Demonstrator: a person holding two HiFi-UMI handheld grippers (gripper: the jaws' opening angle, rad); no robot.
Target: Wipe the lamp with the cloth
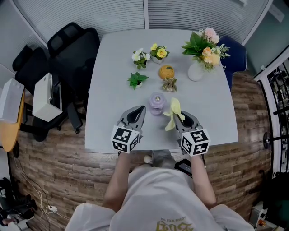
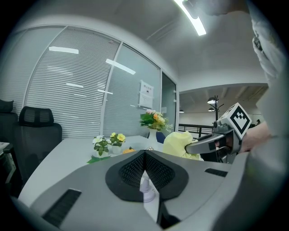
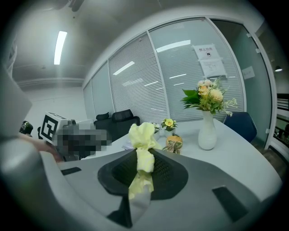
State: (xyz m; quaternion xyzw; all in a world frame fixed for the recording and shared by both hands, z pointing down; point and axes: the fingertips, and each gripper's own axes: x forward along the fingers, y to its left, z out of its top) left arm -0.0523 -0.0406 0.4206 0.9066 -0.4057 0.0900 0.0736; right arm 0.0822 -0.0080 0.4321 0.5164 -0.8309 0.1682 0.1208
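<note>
Left gripper (image 1: 142, 109): closed, empty, just left of lamp (image 1: 157, 103). Right gripper (image 1: 179, 119): clamping yellow cloth (image 1: 173, 112), just right of lamp. You: sweep cloth across lamp lightly; brace base.

Grey table (image 1: 113, 103), wood floor (image 1: 247, 106), window blinds (image 1: 90, 13)

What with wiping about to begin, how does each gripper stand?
Left gripper: closed, holding nothing.
Right gripper: closed on the yellow cloth.
</note>
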